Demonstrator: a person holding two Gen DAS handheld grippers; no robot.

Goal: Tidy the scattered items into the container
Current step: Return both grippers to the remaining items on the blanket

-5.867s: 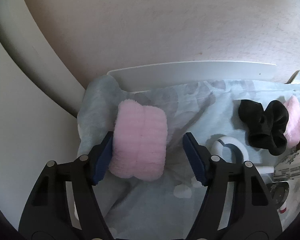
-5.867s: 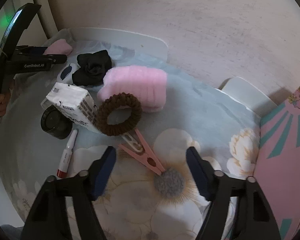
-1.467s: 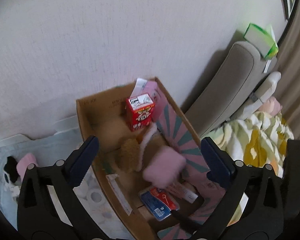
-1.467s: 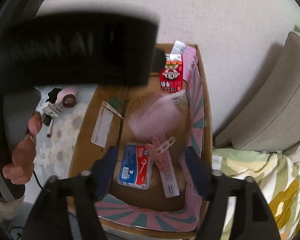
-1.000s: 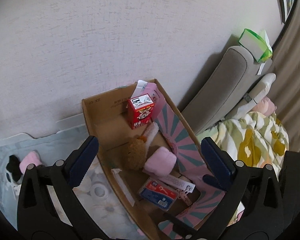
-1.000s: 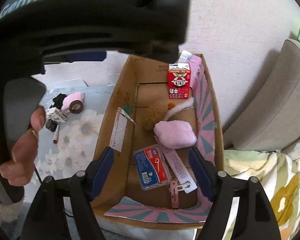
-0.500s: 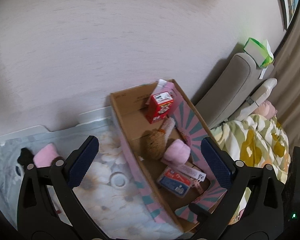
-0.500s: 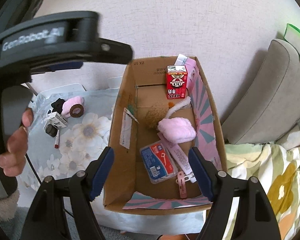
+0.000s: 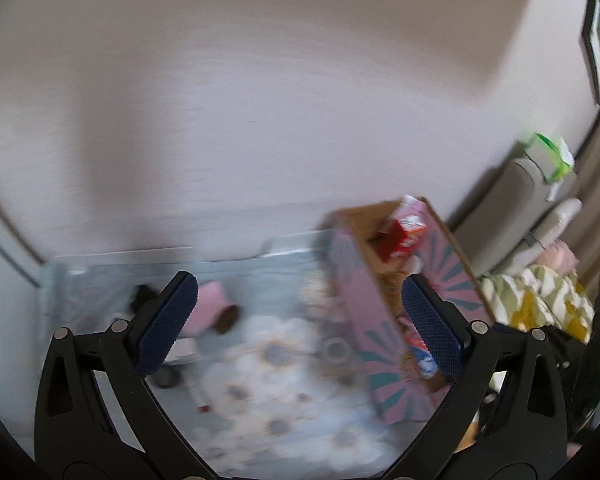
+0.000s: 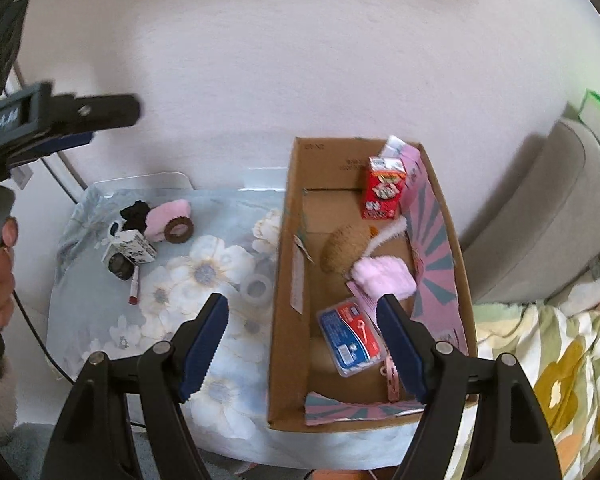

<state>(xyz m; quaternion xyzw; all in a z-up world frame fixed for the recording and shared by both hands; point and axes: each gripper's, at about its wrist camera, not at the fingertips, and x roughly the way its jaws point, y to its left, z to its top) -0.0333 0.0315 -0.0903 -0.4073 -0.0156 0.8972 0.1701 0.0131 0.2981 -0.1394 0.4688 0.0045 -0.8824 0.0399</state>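
Both tools are gaping wide with nothing between their jaws. The left tool (image 9: 300, 320) is hanging over the flowery surface (image 10: 204, 272), and the little pile of leftover things, the pink fluffy band (image 10: 168, 213), brown hair ring (image 10: 179, 232) and small white box (image 10: 134, 251), is lying on the far left. The cardboard box (image 10: 284, 320) is sitting to the right, under the right tool (image 10: 300, 344). So the left tool looks nearer to the pile.

Right gripper (image 10: 302, 342): black plastic frame with triangular cut-outs, silver screw heads at the pivots, dark blue ridged pads on both jaws. Left gripper (image 9: 298, 318): matching black frame, silver screws, dark blue textured pads; white lettering along its side, black cable trailing at 8 o'clock in the right wrist view.
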